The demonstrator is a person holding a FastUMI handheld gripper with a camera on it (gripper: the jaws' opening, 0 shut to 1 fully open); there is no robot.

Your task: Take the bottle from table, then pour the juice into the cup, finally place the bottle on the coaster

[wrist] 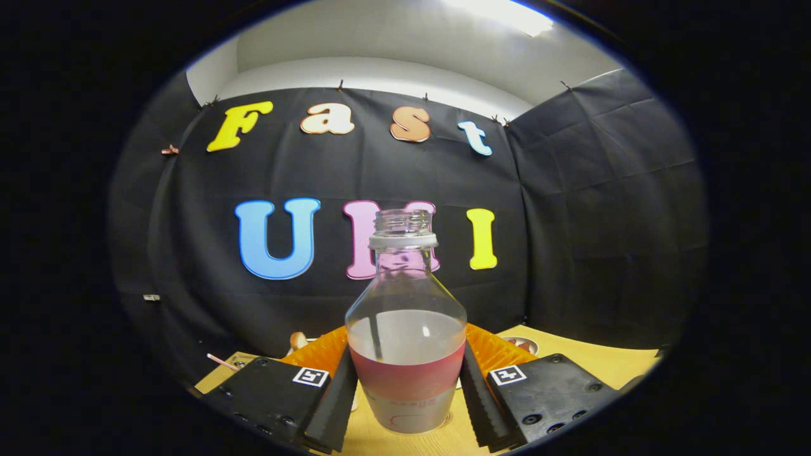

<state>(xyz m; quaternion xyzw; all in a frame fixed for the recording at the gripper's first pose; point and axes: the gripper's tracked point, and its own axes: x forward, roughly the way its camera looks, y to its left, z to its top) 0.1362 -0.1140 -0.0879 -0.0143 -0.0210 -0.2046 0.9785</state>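
Observation:
A clear bottle (pixel 405 354) stands upright between my fingers, its mouth uncapped with a white ring under the thread. Cloudy pale juice fills its lower half, and a pink label band wraps the body. My gripper (pixel 405 373) is shut on the bottle, one finger pressing each side at the label. The bottle's base is just above or on the wooden table (pixel 602 364); I cannot tell which. Beyond the right finger, the rim of a round cup or dish (pixel 523 344) peeks out. A thin curved edge by the bottle's base may be the coaster (pixel 447 418).
Beyond the left finger, a small brown and white object (pixel 298 341) and a thin stick (pixel 222 361) lie near the table's far edge. The black cloth wall closes the back and right side close behind the table.

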